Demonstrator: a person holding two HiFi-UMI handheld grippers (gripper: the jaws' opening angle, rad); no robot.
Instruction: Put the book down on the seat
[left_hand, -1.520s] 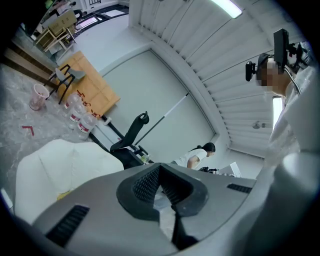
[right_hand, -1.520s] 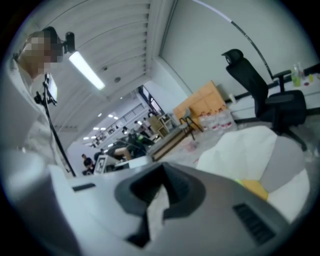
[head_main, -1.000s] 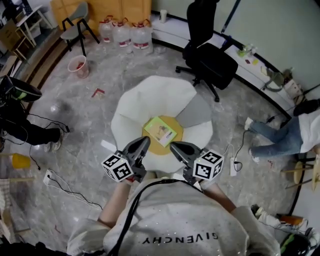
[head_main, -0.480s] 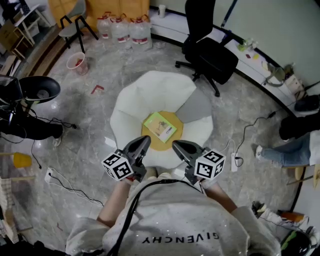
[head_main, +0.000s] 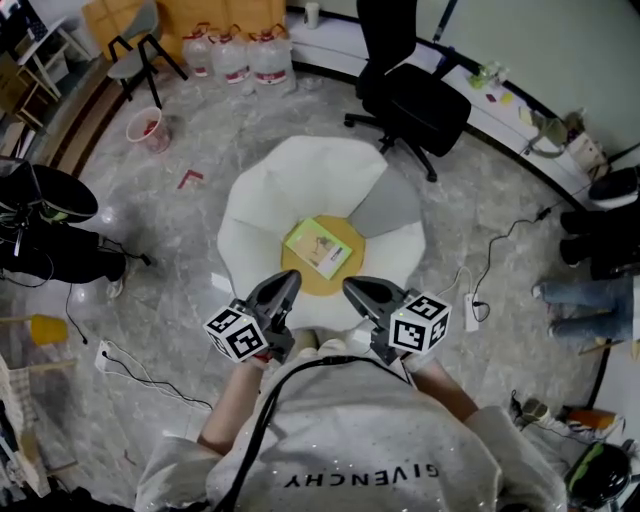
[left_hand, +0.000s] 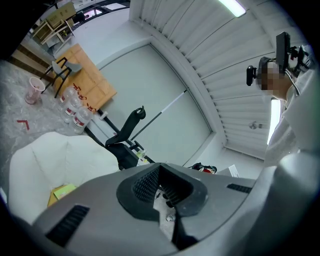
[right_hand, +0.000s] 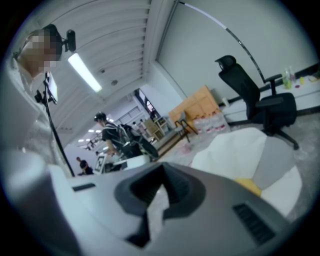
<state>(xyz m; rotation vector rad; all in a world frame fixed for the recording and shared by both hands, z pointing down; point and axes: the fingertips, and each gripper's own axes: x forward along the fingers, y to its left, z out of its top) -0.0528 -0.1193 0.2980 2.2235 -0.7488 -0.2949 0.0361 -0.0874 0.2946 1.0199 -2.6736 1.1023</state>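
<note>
Hardly anything new compared with a second ago. Going left to right: seeing the left gripper (head_main: 283, 283) parked in the same spot close to the chest, jaws together with nothing between them. Then the book (head_main: 318, 247), lying flat on the yellow centre (head_main: 318, 287) of the white petal-shaped seat (head_main: 300, 180), same place as before, well clear of both grippers. Then the right gripper (head_main: 352, 288), same deal: closed, empty, not budging. Only real change way out right, with the jeans-clad legs (head_main: 585, 300) shifted further toward the frame edge. Reading that as job pretty much done: book down, nothing left to release.

As for the hard-to-see bits: from the left gripper view, only catching a small corner of the book (left_hand: 61, 192) past the jaw body. Can't read the cover print in any view, too small. From the right gripper view, no book at all, just a blurry scrap of the yellow centre (right_hand: 247, 186).
</note>
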